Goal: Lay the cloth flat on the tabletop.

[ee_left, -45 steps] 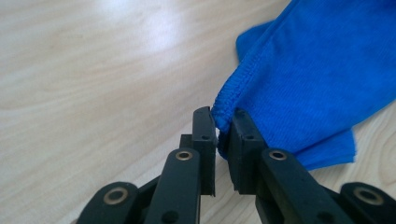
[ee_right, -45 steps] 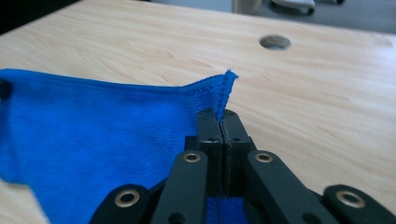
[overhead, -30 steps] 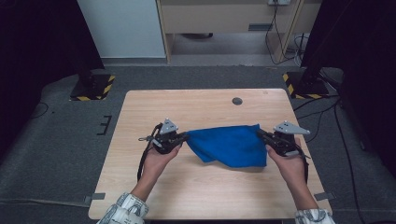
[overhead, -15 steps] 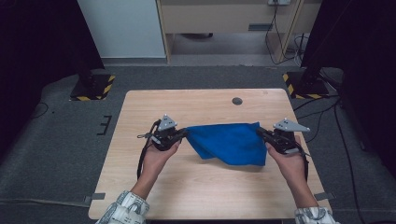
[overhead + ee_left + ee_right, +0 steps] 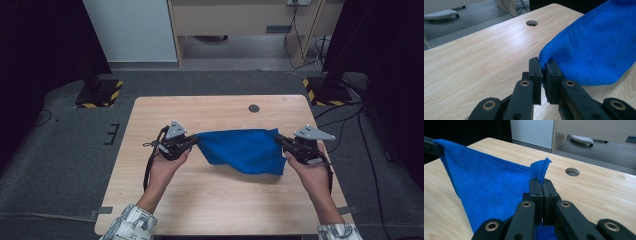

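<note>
Blue cloth [image 5: 243, 150] stretched left-right between left gripper [image 5: 194, 142] and right gripper [image 5: 280, 141], both clamped on corners.

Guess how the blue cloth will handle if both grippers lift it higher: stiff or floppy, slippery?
Probably floppy: the blue cloth sags between the left gripper and the right gripper, its lower edge draping on the table. Likely light, since thin corner pinches hold it. The napped weave looks grippy rather than slippery.

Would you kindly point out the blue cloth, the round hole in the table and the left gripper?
blue cloth [image 5: 245, 150]: high view, middle of the hanging fabric.
round hole [image 5: 254, 108]: high view, its dark centre.
left gripper [image 5: 543, 72]: left gripper view, between the jaw tips pinching the cloth's corner.
</note>
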